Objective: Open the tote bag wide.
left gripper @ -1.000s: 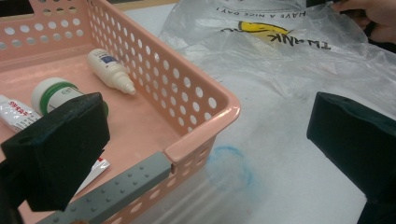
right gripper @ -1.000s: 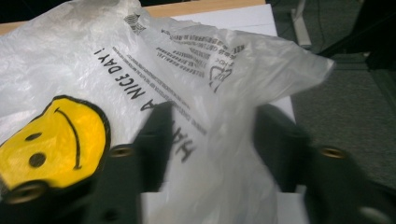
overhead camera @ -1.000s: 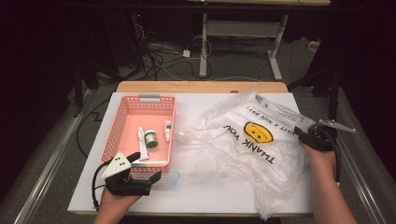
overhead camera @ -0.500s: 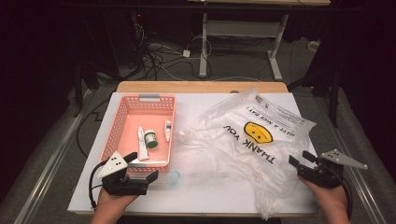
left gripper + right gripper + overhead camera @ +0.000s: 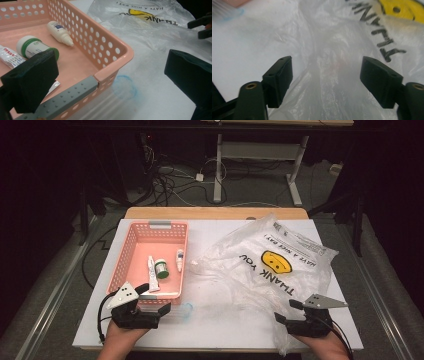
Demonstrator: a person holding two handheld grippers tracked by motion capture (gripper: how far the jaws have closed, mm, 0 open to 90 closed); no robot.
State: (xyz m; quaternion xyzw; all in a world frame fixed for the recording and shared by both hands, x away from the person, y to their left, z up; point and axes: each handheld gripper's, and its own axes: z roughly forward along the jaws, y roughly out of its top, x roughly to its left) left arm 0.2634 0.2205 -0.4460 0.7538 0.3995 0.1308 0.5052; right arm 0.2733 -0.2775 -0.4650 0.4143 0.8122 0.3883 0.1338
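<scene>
Left hand-held gripper (image 5: 152,301) sat at the near left of the worktop (image 5: 215,232), jaws wide apart and holding nothing, straddling the near right corner of the pink basket (image 5: 129,251); right hand-held gripper (image 5: 289,311) rested at the near right, jaws likewise apart and empty, poised over the near edge of the thin plastic bag (image 5: 265,270), which lay crumpled right of the basket with its smiley print facing up. In the basket: a white tube (image 5: 151,268), a green-capped jar (image 5: 161,269) and a small dropper bottle (image 5: 179,260), close together near its middle. A clear cup with a blue rim (image 5: 183,311) lay on its side just beside the basket's near wall, right by the left jaws. Risks as judged from here: the bag film looked slack and slippery, so a shallow pinch by the right jaws could catch a single layer or slide off, leaving the mouth shut; pulling hard could drag the whole bag across the worktop; the left jaws, so close to the basket rim, could knock or tip it on the way in and scatter the three items; the cup could roll if brushed; the jar, being round, might squirt out of a pinch taken off-centre.
</scene>
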